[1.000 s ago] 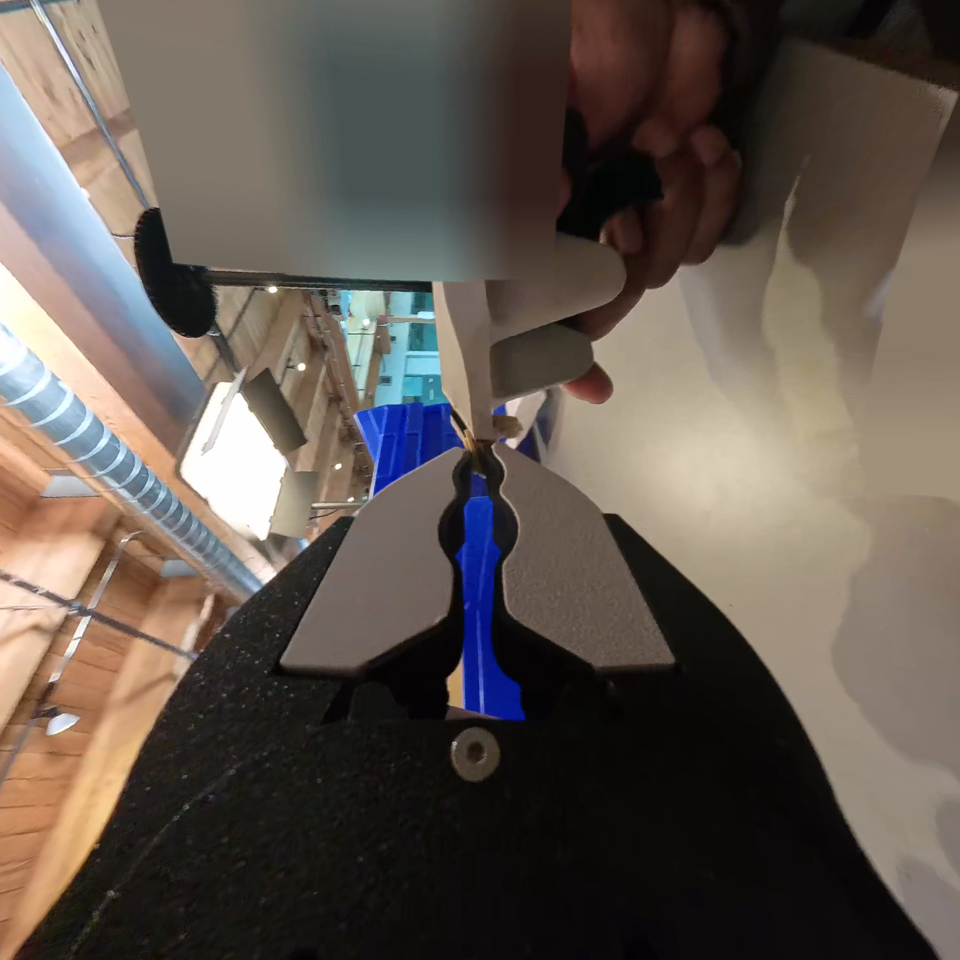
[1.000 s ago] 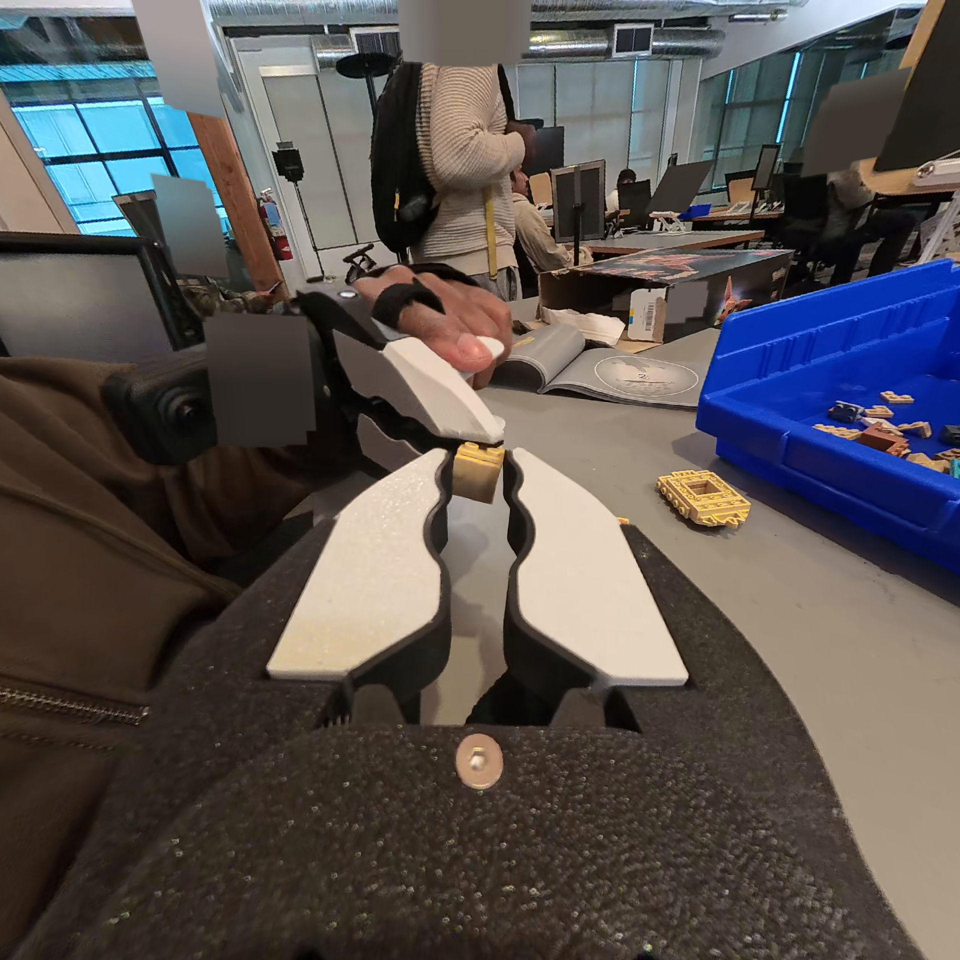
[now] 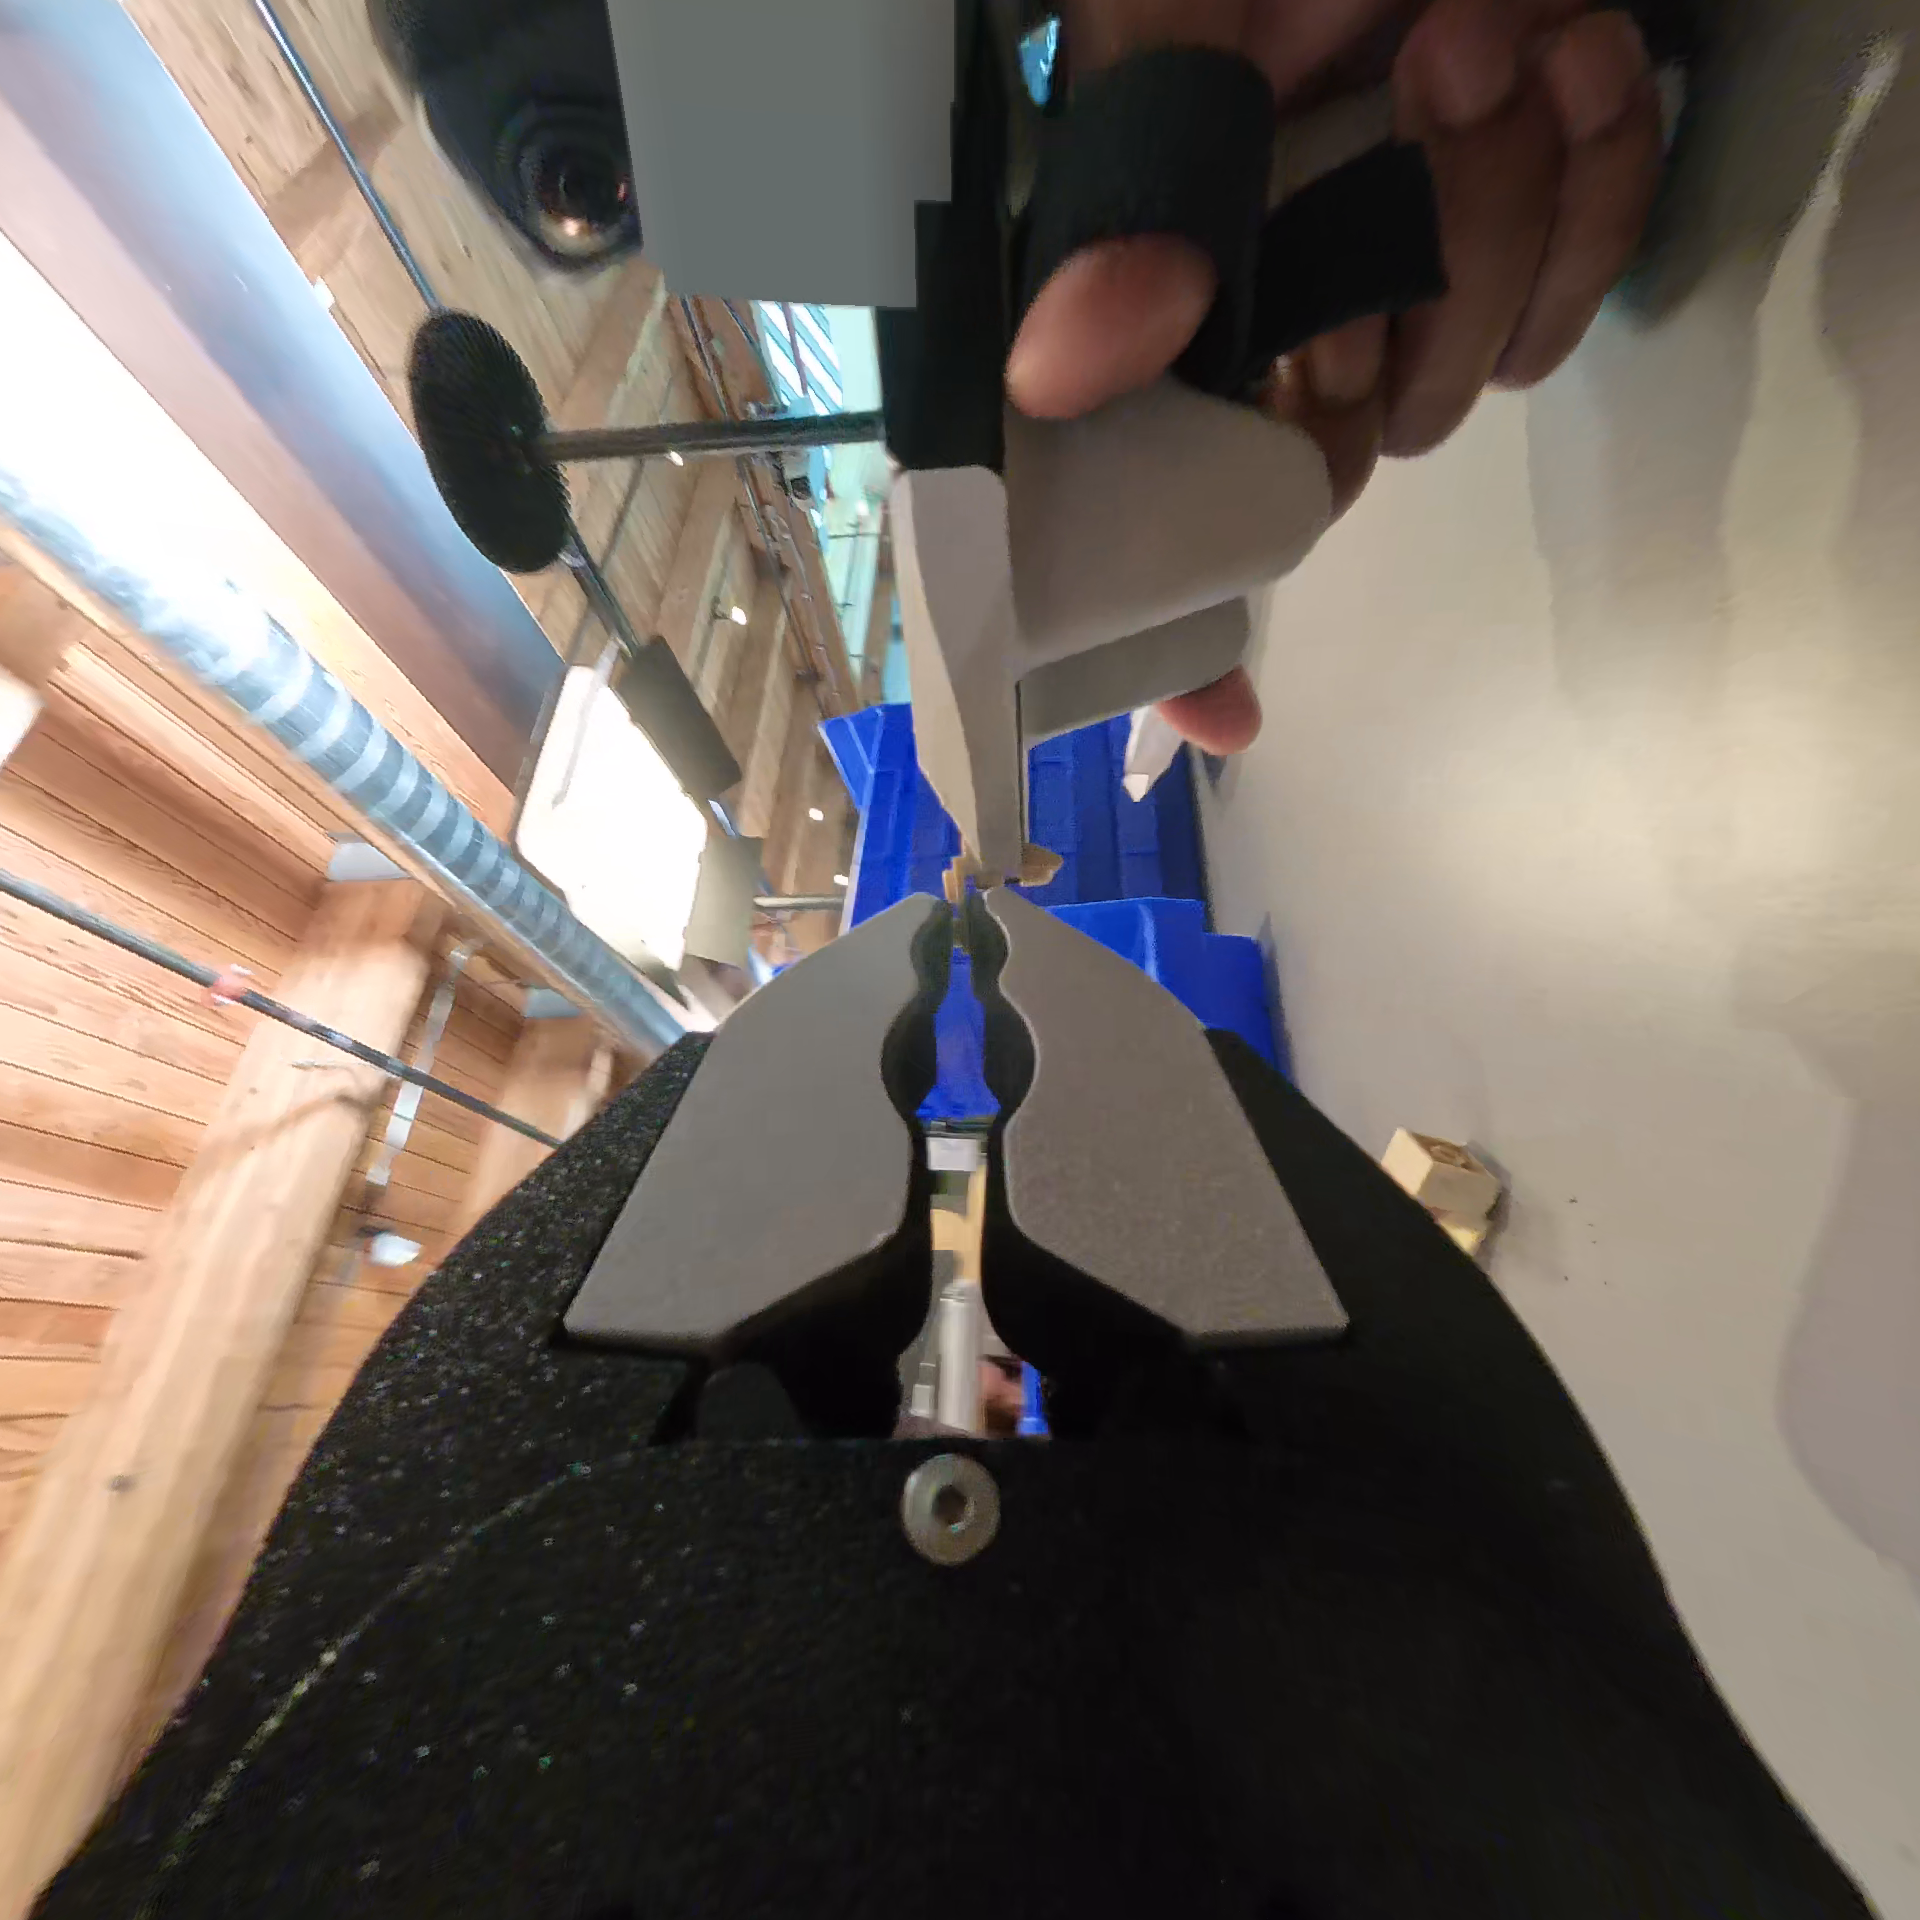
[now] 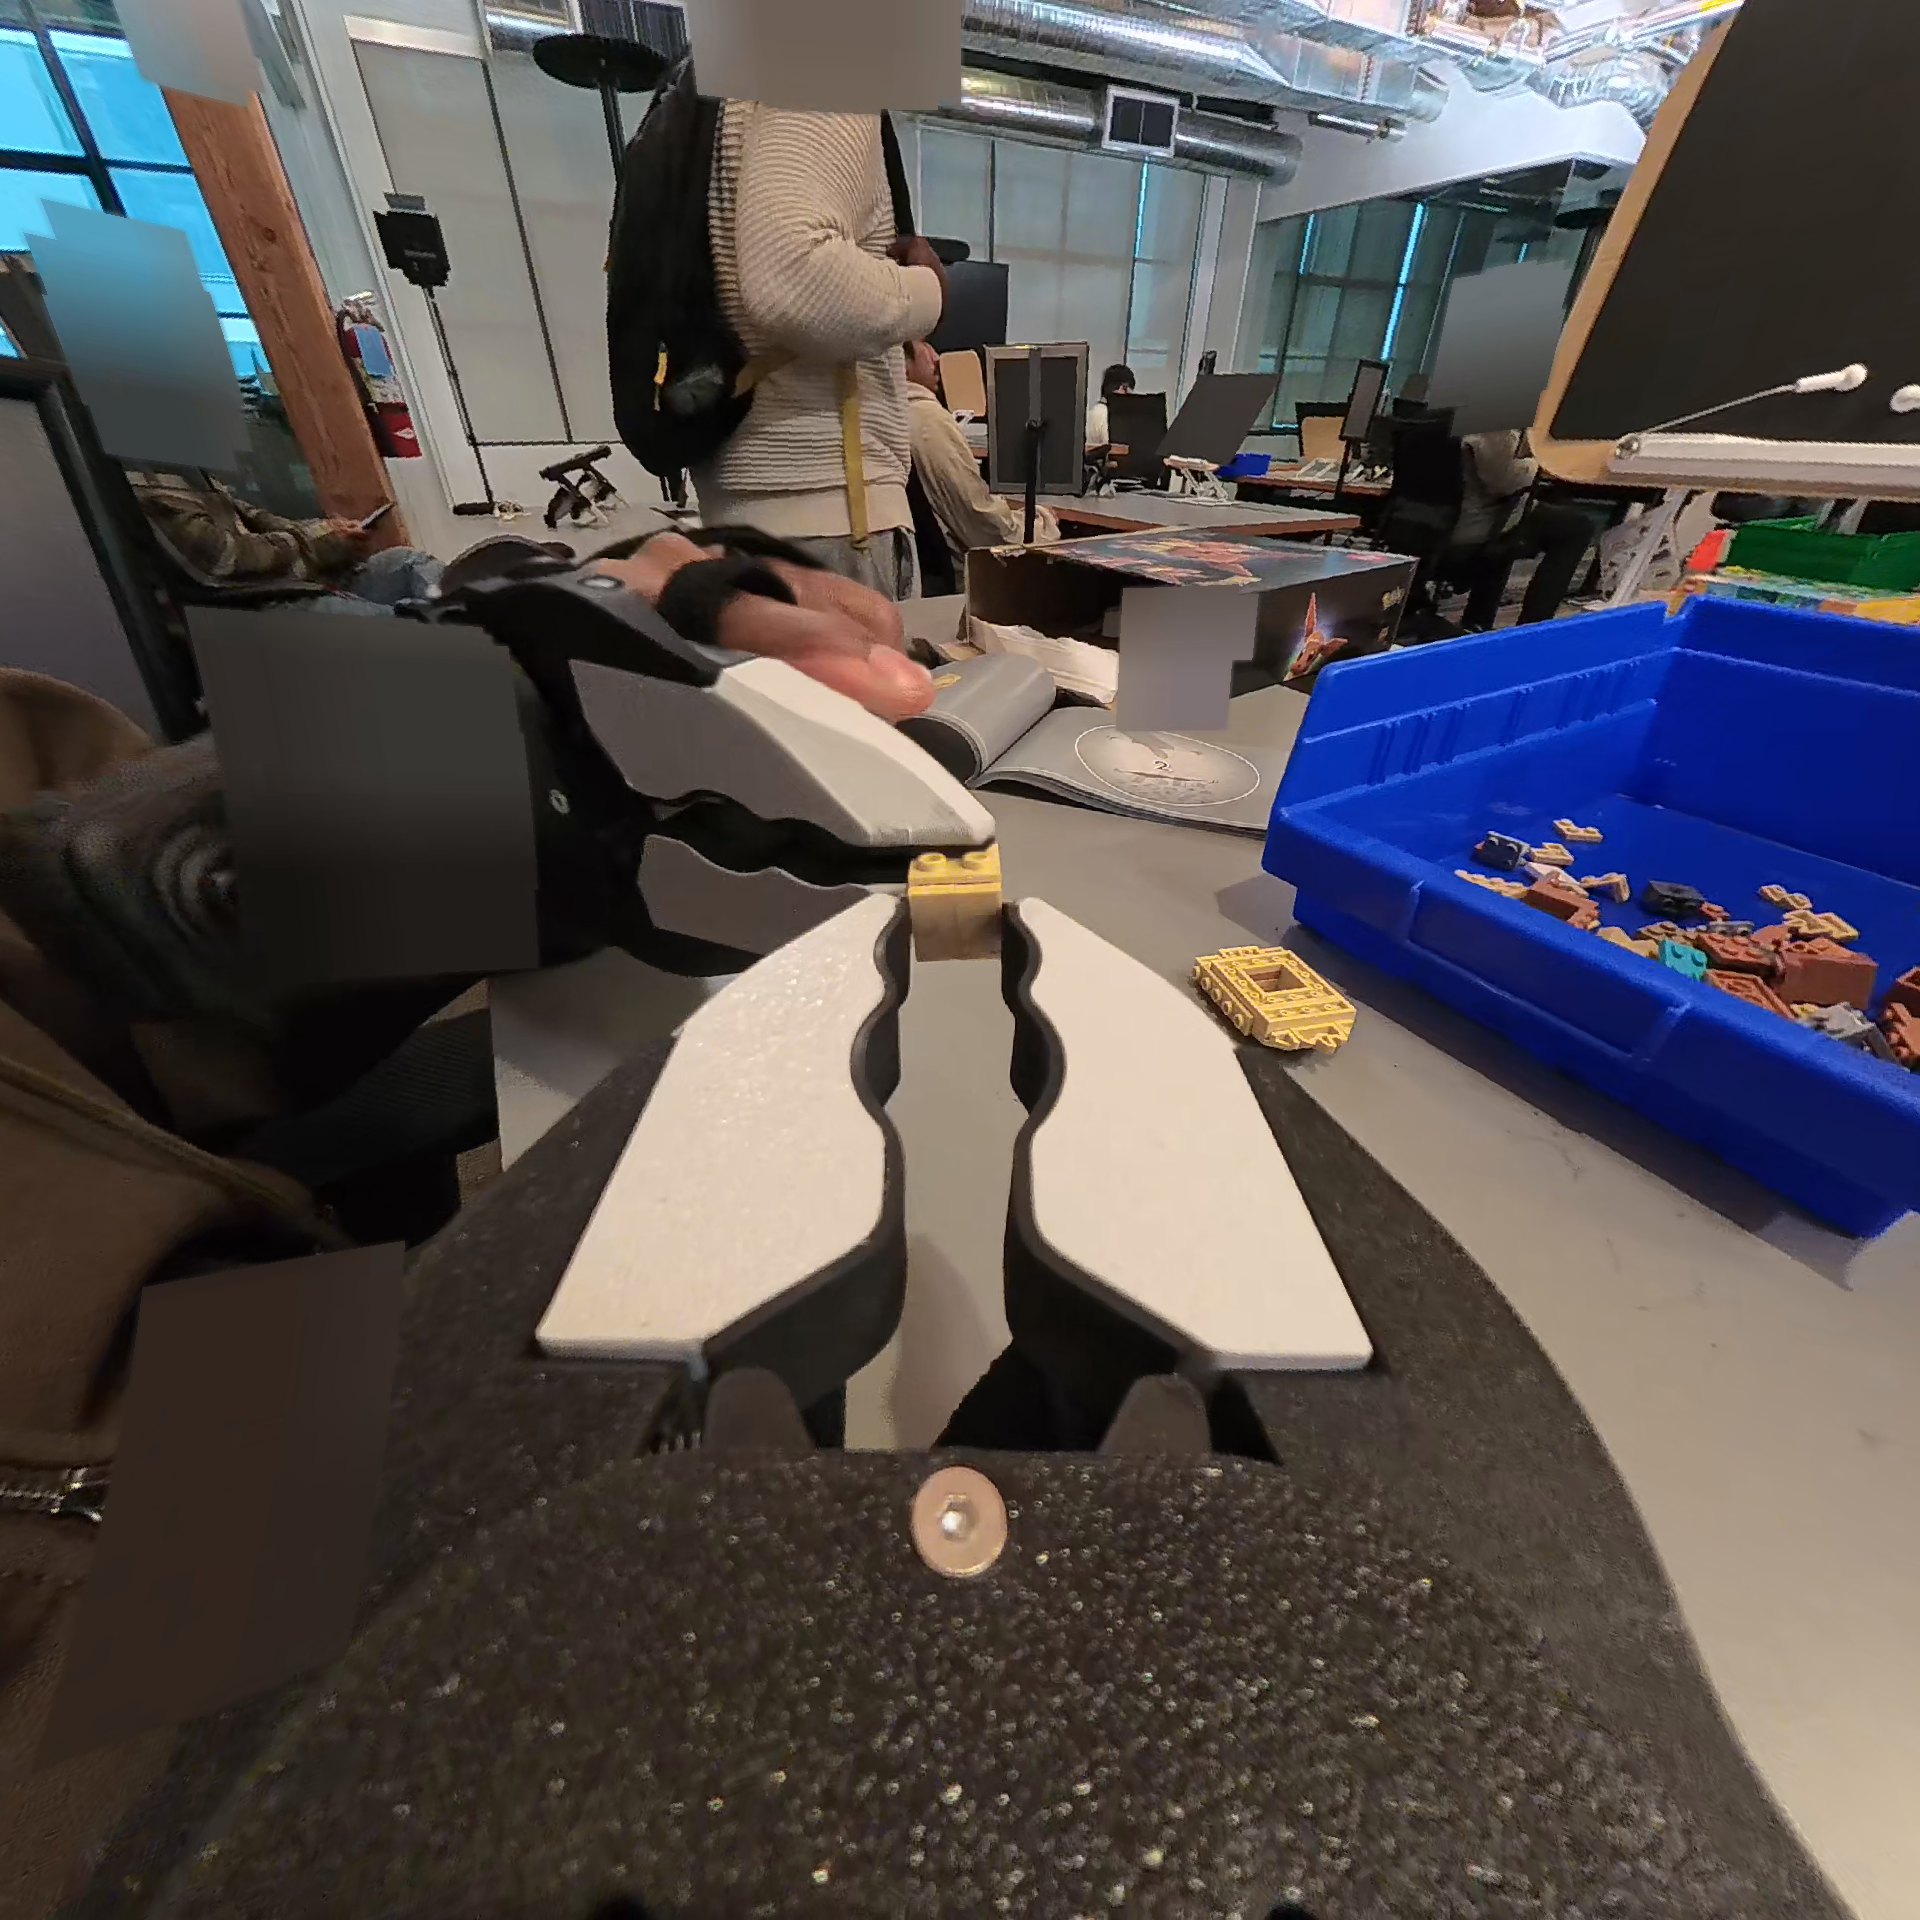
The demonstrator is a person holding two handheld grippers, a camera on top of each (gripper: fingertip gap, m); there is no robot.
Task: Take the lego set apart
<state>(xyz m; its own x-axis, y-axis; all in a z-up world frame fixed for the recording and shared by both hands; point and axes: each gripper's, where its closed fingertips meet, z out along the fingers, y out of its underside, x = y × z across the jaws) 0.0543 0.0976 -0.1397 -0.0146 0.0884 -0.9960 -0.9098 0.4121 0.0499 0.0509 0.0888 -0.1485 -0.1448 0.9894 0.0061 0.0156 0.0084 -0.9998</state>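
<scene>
Above the grey table (image 4: 1558, 1351), a tan brick (image 4: 954, 920) was clamped between the pads of the right gripper (image 4: 956, 914), whose jaws stood only as wide as the brick. The left gripper (image 3: 968, 902) was all but closed on a thin tan plate (image 3: 954, 881), which lay on the brick's top. A pressing-together of the two pieces appeared to be in hand; squareness over the studs would matter. A tan frame piece (image 4: 1276, 997) and a blue bin (image 4: 1558, 935) lay nearby.
</scene>
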